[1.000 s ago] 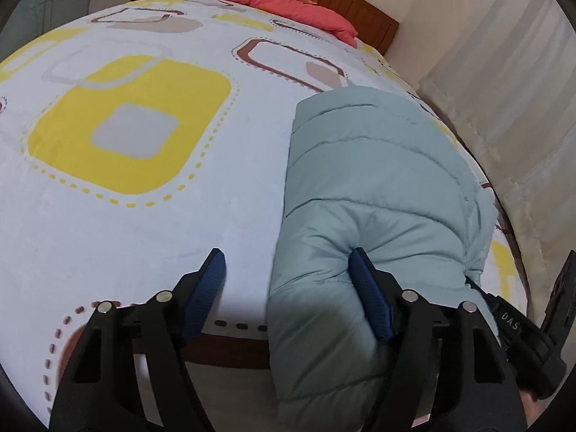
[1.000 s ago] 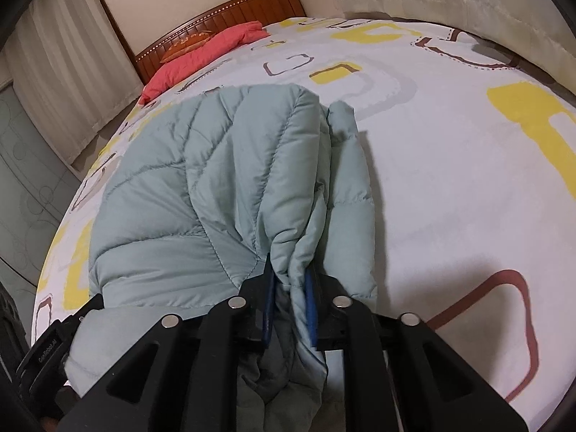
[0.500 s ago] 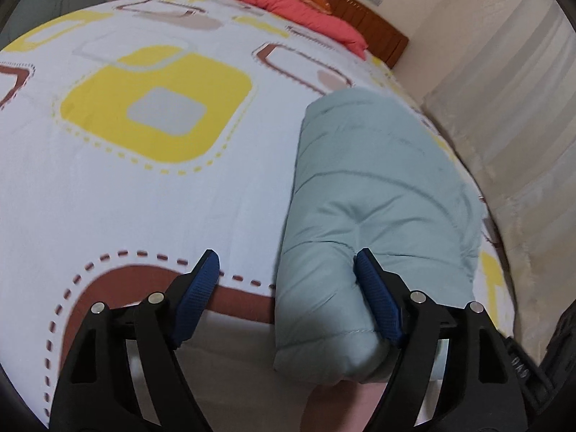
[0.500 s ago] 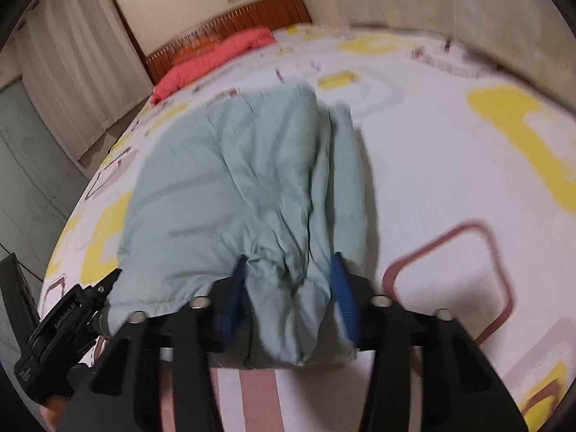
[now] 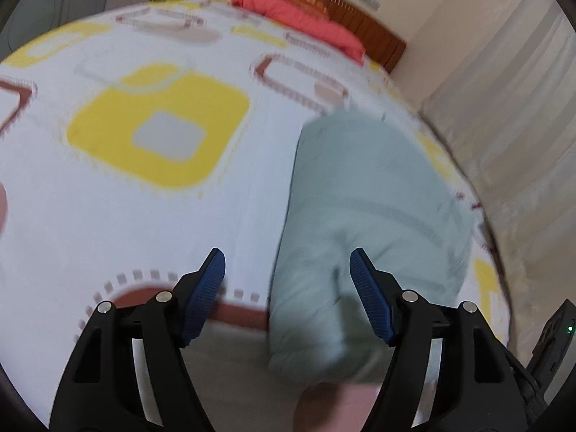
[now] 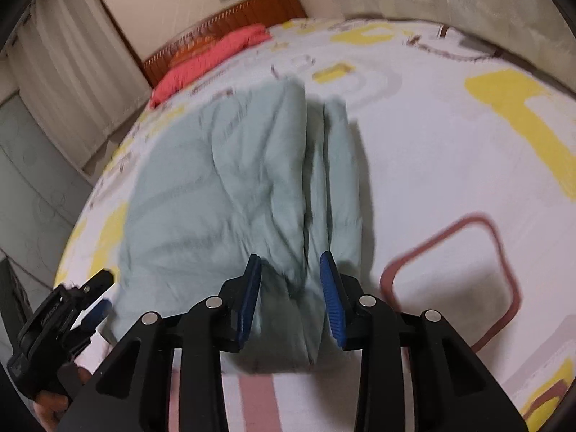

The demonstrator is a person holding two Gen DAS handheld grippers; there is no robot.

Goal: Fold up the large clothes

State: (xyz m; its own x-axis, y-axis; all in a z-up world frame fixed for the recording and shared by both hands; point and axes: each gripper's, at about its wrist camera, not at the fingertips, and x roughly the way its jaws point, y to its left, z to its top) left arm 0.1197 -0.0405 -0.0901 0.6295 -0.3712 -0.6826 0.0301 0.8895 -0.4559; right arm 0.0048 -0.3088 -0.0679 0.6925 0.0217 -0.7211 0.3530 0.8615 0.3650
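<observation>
A pale green padded jacket point(image 5: 367, 216) lies folded lengthwise on the patterned bedspread point(image 5: 162, 216); it also shows in the right wrist view point(image 6: 230, 194). My left gripper point(image 5: 288, 273) is open and empty, above the jacket's near left edge. My right gripper point(image 6: 291, 270) is open, its blue pads either side of the jacket's near right fold without gripping it. The left gripper also shows in the right wrist view point(image 6: 64, 324) at the lower left.
A red pillow point(image 5: 306, 25) lies against the wooden headboard point(image 5: 334, 10) at the far end of the bed. Pale curtains point(image 5: 511, 115) hang along the right side. The bed's near edge lies just below both grippers.
My right gripper has let go of the jacket fold and opened. Both grippers have pulled back and risen from the jacket. The jacket now lies flat.
</observation>
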